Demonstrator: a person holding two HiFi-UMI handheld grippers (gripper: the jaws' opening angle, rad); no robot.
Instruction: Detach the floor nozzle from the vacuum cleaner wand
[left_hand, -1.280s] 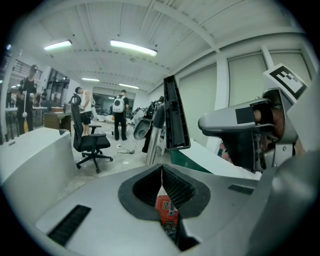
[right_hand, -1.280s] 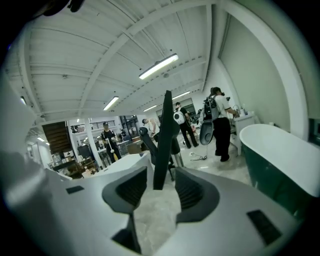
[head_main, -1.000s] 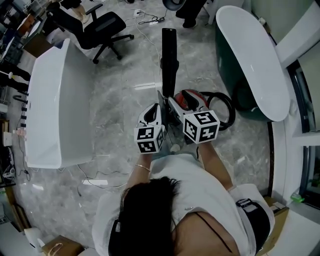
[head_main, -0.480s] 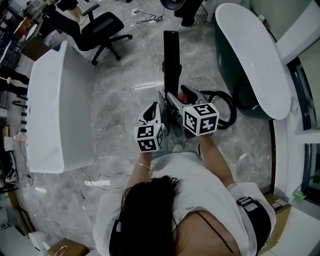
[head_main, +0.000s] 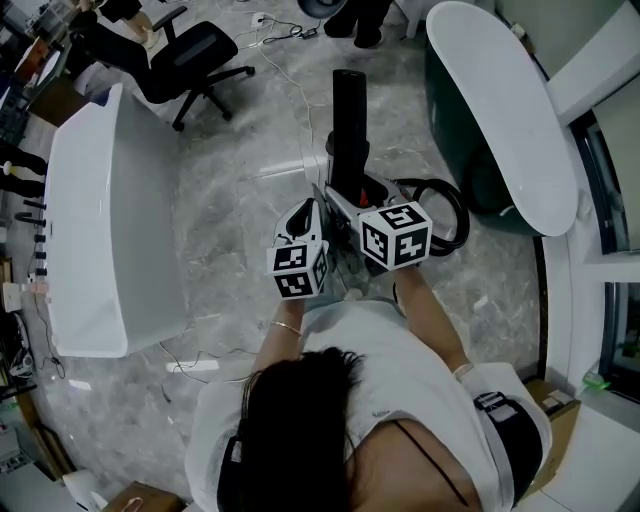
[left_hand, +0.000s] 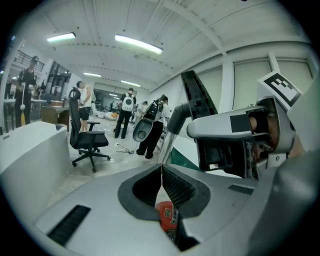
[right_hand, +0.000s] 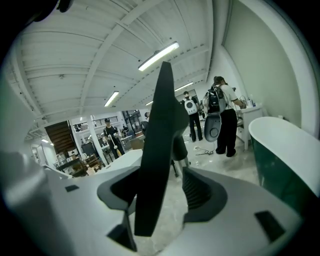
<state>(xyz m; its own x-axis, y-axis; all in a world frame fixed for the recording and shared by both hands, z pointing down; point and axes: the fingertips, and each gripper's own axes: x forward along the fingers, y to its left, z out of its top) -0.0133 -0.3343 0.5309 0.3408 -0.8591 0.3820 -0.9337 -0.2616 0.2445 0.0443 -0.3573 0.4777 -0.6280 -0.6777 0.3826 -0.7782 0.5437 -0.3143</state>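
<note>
So, R claw (right_hand: 160, 192) is spread as wide as it goes, jaws just been opening, w/ the black floor nozzle (right_hand: 157, 150) standing betw. them. The pad nearer the tub is clear of it and the other is partly behind the slab, so no grip as far as I can tell. L claw (left_hand: 161, 172) is pinched fully closed on nothing, pads meeting in a thin seam, parked just beside the R one.

Nozzle sits at the top end of the silver wand (left_hand: 167, 145), still joined at the elbow, angled up & away from the person. Prob. reason: wide jaws let R take the nozzle's flat body across its width, while L stays free to steady the wand. Detaching not yet done.

Room-wise, there's bare marble floor (head_main: 240, 190) ahead and a white unit (head_main: 110, 200) well off to the left. The green-sided tub (head_main: 500, 110) is near on the right, w/ the black hose (head_main: 447, 215) looped just beside the claws on that side. Pulling the nozzle fwd looks the freest line; hose loop & tub rim are what to mind.
</note>
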